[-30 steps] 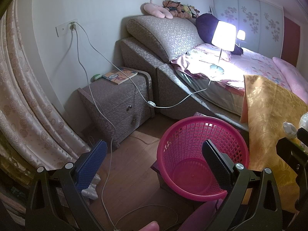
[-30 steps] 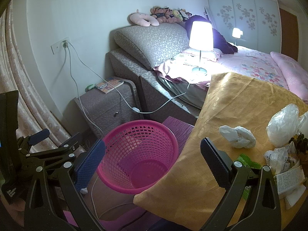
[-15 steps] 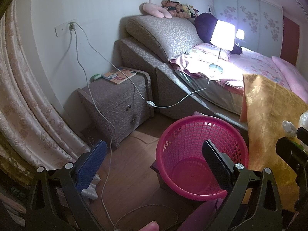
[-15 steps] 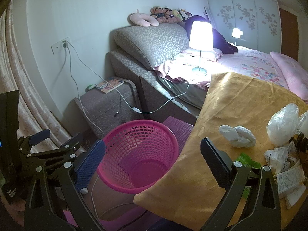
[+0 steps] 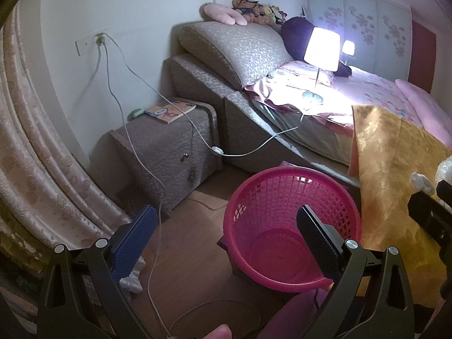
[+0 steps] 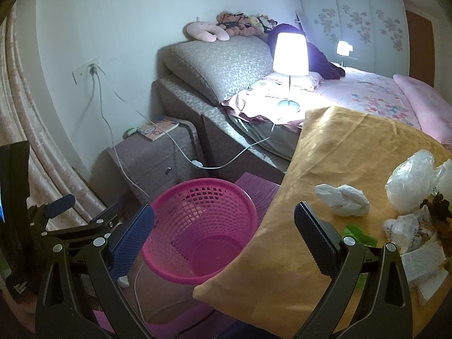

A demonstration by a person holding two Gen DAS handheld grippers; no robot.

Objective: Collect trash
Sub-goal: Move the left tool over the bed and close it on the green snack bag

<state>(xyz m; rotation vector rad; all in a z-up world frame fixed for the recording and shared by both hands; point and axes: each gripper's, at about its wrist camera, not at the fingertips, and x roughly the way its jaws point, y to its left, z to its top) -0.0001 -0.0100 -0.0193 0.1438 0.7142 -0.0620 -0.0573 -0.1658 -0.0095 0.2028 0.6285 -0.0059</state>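
At 2 o'clock of the open right tool lies tissue; near the basket, its cable may snag the open left tool.

From my seat I see a dim bedroom with a pale wall. At ten o'clock a wall socket feeds white cables down over a grey nightstand holding a book. A patterned curtain hangs at nine o'clock. At one o'clock a lit lamp stands on the bed, plush toys on its padded headboard. Floral sliding doors close the far side. The floor is wood.
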